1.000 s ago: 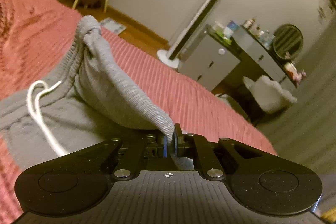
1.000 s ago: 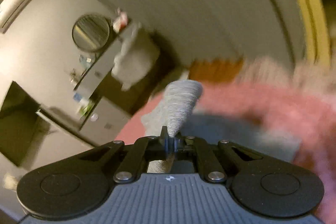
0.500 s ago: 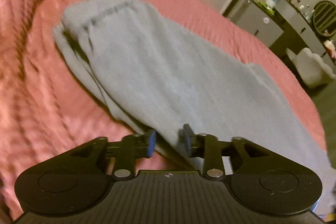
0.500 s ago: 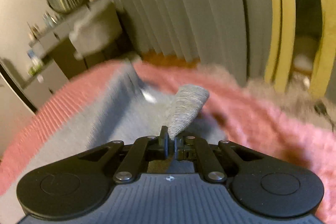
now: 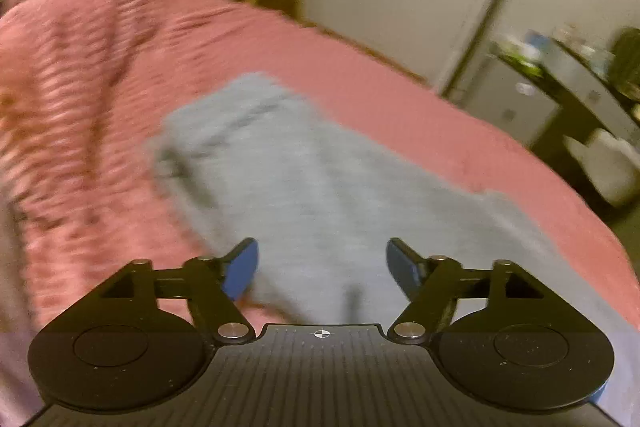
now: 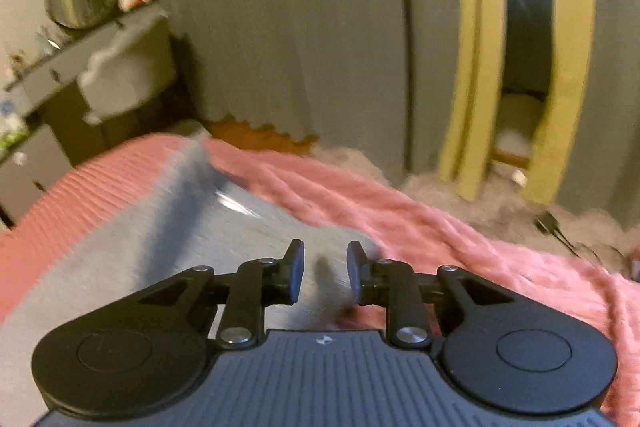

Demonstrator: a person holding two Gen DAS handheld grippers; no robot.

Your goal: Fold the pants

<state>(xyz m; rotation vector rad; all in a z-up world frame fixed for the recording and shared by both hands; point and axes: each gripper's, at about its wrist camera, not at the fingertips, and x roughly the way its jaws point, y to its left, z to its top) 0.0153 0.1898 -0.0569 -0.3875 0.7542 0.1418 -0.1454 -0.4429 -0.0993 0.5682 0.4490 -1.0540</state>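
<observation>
Both grippers have just let go: the left gripper (image 5: 322, 265) now gapes wide and the right gripper (image 6: 319, 277) stands partly open, each empty. Released, the pants (image 5: 320, 187) lie along the bed (image 5: 100, 87), so one fold looks laid down.

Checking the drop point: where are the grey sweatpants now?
The grey sweatpants lie flat on the pink ribbed bedspread, ahead of the open left gripper; in the right wrist view they lie left of the open right gripper.
</observation>
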